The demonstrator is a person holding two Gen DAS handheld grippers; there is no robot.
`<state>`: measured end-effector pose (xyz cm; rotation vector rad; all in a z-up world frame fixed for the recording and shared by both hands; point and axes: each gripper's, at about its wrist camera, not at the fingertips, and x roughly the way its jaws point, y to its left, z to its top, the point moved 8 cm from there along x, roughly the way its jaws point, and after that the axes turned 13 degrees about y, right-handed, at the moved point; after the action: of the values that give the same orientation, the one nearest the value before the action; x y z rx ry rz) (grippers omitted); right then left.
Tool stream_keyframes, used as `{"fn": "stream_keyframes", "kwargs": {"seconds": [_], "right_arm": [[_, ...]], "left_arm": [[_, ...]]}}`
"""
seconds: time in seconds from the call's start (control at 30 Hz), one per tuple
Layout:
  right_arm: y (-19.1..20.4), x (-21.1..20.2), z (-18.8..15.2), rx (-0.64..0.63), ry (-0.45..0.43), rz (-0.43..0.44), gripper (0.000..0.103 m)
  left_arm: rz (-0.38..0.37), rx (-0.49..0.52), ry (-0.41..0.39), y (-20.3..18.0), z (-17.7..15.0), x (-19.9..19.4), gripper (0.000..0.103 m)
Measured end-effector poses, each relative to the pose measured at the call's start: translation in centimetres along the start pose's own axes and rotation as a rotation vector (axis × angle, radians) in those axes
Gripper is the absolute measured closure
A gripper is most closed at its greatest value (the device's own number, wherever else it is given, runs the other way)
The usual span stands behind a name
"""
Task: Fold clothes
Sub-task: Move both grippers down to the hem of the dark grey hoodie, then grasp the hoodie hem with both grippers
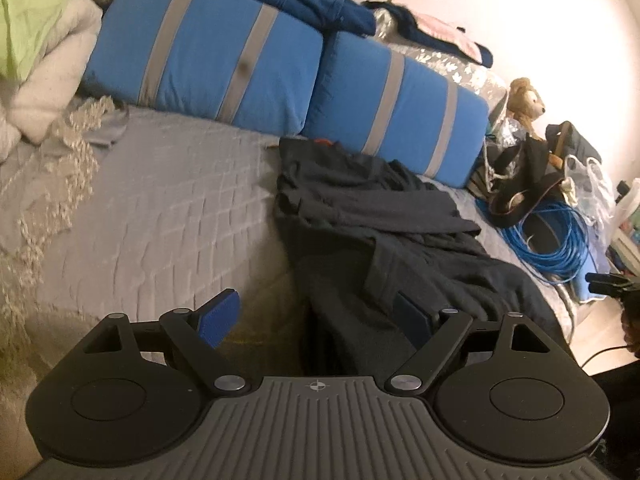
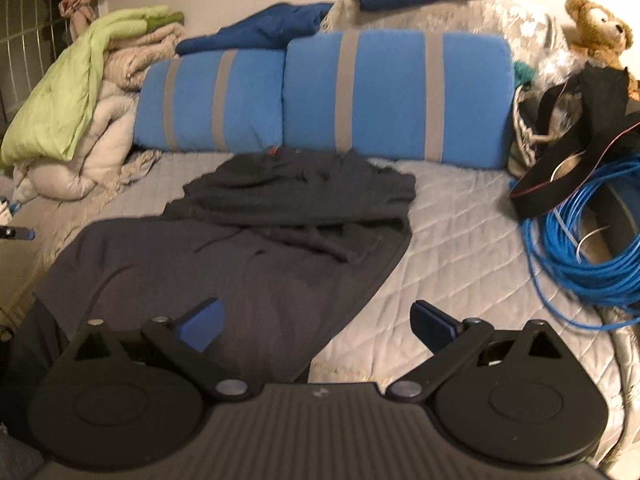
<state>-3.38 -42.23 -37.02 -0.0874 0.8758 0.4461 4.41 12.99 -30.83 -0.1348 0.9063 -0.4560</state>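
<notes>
A dark grey garment (image 2: pixel 256 248) lies rumpled on the grey quilted bed (image 2: pixel 452 240), its upper part bunched near the blue pillows and its lower part spread toward the bed's front edge. In the left wrist view the same garment (image 1: pixel 384 232) runs down the right half of the bed. My left gripper (image 1: pixel 316 316) is open at the garment's near left edge, with the right pad over the cloth and the left pad over bare quilt. My right gripper (image 2: pixel 316 320) is open over the garment's lower right corner, holding nothing.
Two blue pillows with grey stripes (image 2: pixel 328 96) lean at the head of the bed. A coil of blue cable (image 2: pixel 588 248) and a black hat (image 2: pixel 576 136) lie at the right. Folded bedding (image 2: pixel 80 120) is piled at the left. A teddy bear (image 2: pixel 600 28) sits at the back right.
</notes>
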Motion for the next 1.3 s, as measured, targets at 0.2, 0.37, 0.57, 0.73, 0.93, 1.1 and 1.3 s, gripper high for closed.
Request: {"fn": "stream_keyframes", "kwargs": {"seconds": [0.2,0.37,0.57,0.73,0.93,1.1,1.3], "right_arm": [[0.6,1.5,-2.6,0.026,0.058,0.025,0.001],[0.2,2.6,-4.6,0.131,0.098,0.137,0.003],[0.1,4.5,-6.7,0.306,0.140,0.370,0.005],[0.5,5.9,-8.4,0.454,0.164,0.557,0.013],[0.9,6.7,-9.8,0.585,0.146,0.710,0.021],[0.4,6.7,-10.3,0.699,0.110,0.792,0.026],[0.1,6.8,-10.9,0.784,0.087,0.856,0.033]], "left_arm": [[-0.023,-0.037,0.013,0.4,-0.7,1.0,0.019],[-0.085,-0.093,0.029,1.4,-1.3,1.9,0.019],[-0.240,-0.236,0.048,2.8,-2.1,3.1,0.019],[-0.366,-0.369,0.095,3.3,-3.2,4.4,0.019],[-0.516,-0.530,0.153,3.9,-4.3,5.9,0.019],[-0.620,-0.652,0.199,4.2,-5.3,7.1,0.020],[-0.720,-0.719,0.214,3.6,-5.9,7.5,0.042]]}}
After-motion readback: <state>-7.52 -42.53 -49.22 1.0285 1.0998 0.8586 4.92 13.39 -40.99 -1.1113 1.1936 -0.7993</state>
